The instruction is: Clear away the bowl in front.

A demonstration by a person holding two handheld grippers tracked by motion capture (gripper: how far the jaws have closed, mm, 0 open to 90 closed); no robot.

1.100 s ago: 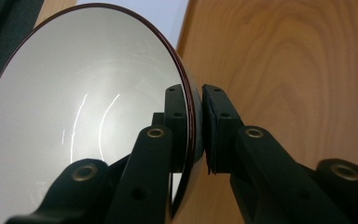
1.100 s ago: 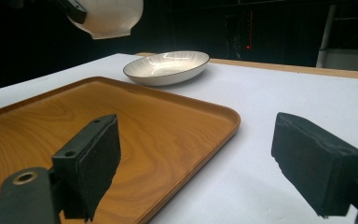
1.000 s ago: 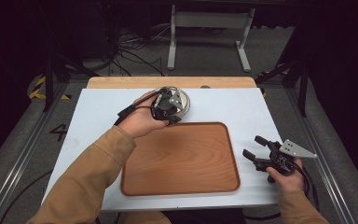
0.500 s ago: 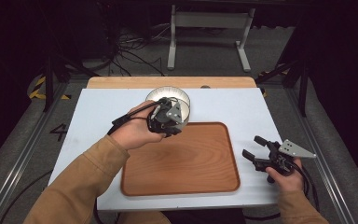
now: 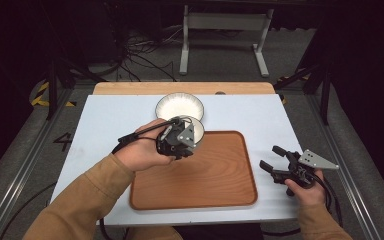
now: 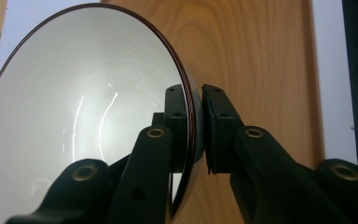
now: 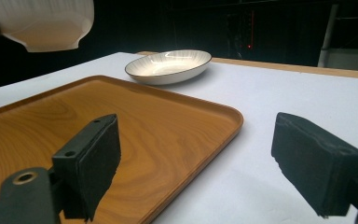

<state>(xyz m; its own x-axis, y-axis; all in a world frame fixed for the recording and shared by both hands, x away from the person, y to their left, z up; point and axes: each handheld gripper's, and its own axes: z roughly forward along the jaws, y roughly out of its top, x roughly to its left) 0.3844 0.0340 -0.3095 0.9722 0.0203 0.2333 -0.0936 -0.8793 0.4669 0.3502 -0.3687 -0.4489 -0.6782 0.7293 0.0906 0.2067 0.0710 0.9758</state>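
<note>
Left tool carrying a bowl over the wooden tray

The left tool [image 5: 186,141] is pinching the rim of the white bowl [image 6: 81,112], one pad inside and one outside, and holding it above the upper left corner of the tray [image 5: 215,185]. The right tool [image 5: 278,161] is waiting with jaws wide at the lower right of the frame, just off the tray on the worktop [image 5: 110,120]. A plate [image 5: 179,106] is sitting beyond, upper centre. Best to level the tilted bowl, lower it slowly onto bare wood, and release only once its base is resting flat.

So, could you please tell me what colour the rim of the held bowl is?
Dark reddish-brown, edging the white bowl; clearest in the left gripper view.
</note>
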